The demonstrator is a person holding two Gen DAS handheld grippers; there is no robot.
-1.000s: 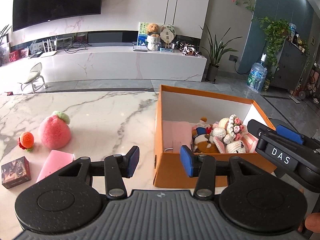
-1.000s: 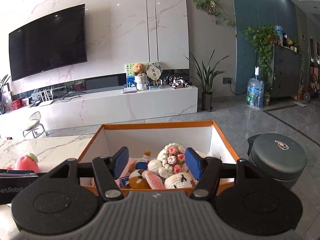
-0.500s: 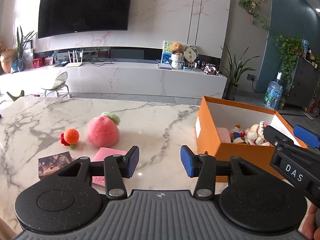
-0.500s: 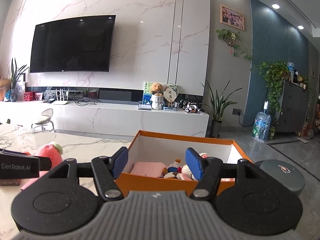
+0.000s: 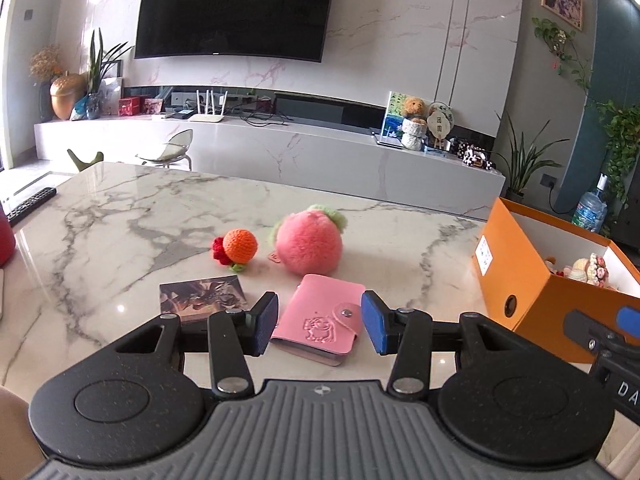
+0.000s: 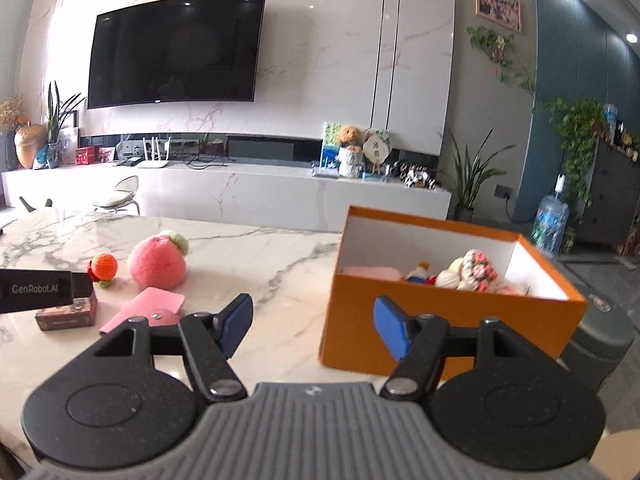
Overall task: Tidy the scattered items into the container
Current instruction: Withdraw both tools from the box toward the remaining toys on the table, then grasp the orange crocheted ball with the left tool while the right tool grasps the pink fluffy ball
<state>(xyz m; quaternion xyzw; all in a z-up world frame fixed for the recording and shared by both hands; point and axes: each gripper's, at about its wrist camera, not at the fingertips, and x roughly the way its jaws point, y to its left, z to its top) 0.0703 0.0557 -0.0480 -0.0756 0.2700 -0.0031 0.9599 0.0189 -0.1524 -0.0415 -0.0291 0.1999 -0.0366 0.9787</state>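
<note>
Glossy white marble tabletop [image 5: 120, 216] with grey veins, reflecting light. A fluffy pink plush peach [image 5: 310, 244] and a crocheted orange yarn ball [image 5: 239, 245]. A smooth pink leather-look wallet [image 5: 320, 322] with a metal snap. A matt orange cardboard box [image 6: 404, 320], white inside. Each tool has matt speckled black plastic and blue pads [image 5: 266, 322].

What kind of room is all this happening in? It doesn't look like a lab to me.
Most likely a home living room. A big wall-mounted television hangs above a long marble media console, with houseplants and a teddy bear nearby. The work happens on a marble table holding toys and an orange box.
</note>
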